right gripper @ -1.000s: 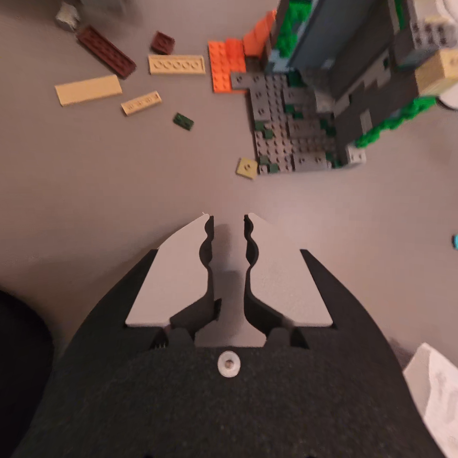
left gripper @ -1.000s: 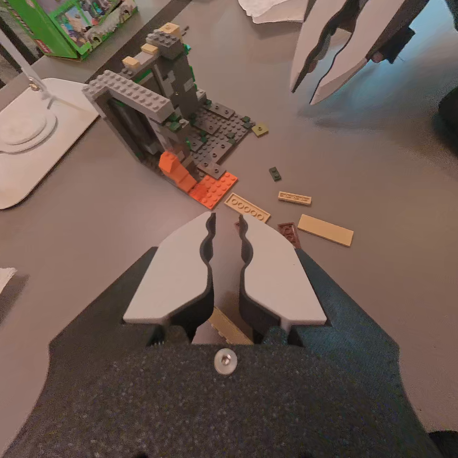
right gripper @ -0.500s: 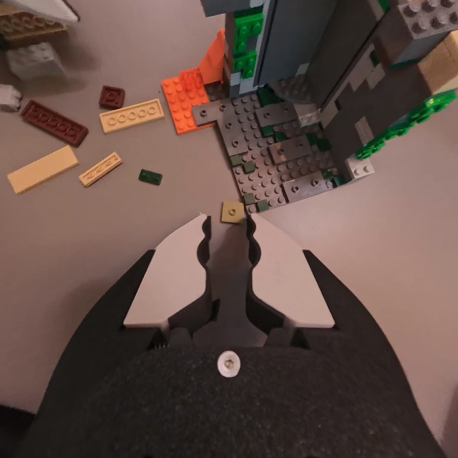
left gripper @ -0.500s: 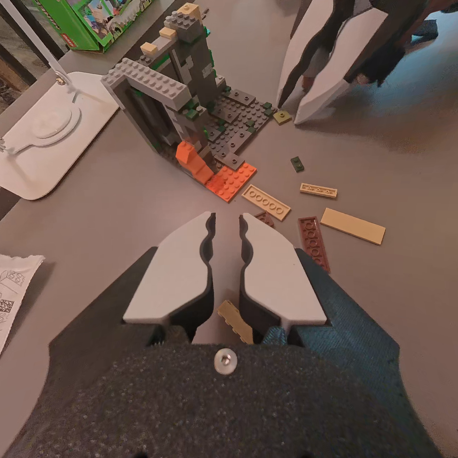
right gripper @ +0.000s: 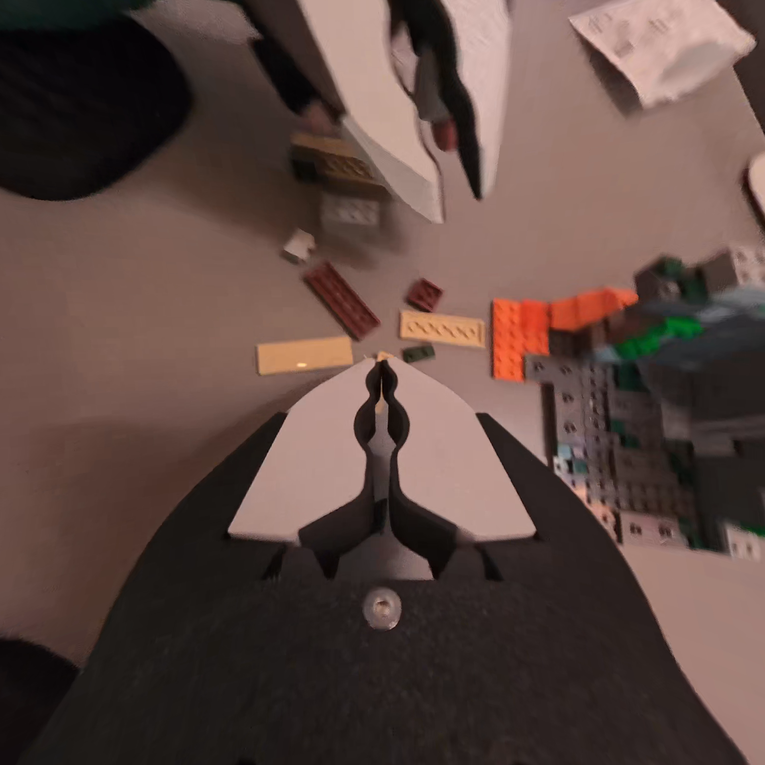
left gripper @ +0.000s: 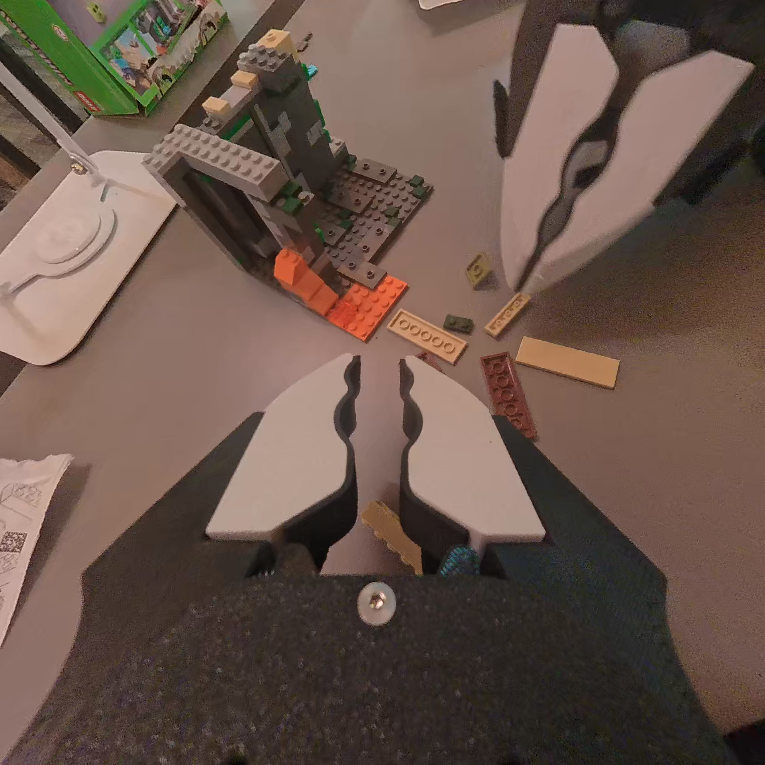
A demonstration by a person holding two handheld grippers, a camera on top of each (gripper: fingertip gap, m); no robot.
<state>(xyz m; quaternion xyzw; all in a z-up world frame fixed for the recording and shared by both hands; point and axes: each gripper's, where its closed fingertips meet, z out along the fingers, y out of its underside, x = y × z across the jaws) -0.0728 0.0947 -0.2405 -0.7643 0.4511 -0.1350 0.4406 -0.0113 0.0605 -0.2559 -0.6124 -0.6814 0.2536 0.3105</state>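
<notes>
Tan narrow plate (left gripper: 507, 314) lies flat on the desk (left gripper: 165, 393), lengthwise ahead of my right gripper (left gripper: 522, 285), closed tips touching it; my open left gripper (left gripper: 378, 364) sits farther off

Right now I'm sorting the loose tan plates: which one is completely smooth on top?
The widest tan plate, farthest right beside the brown plate. Its top is bare; the other two tan plates show rings or studs.

Narrow tan plate (left gripper: 507, 314) lies right of the orange plate (left gripper: 372, 298), its far end at the right gripper's (left gripper: 520, 285) closed tips. Left gripper (left gripper: 377, 364), jaws parted on nothing, sits just in front of the orange plate.
</notes>
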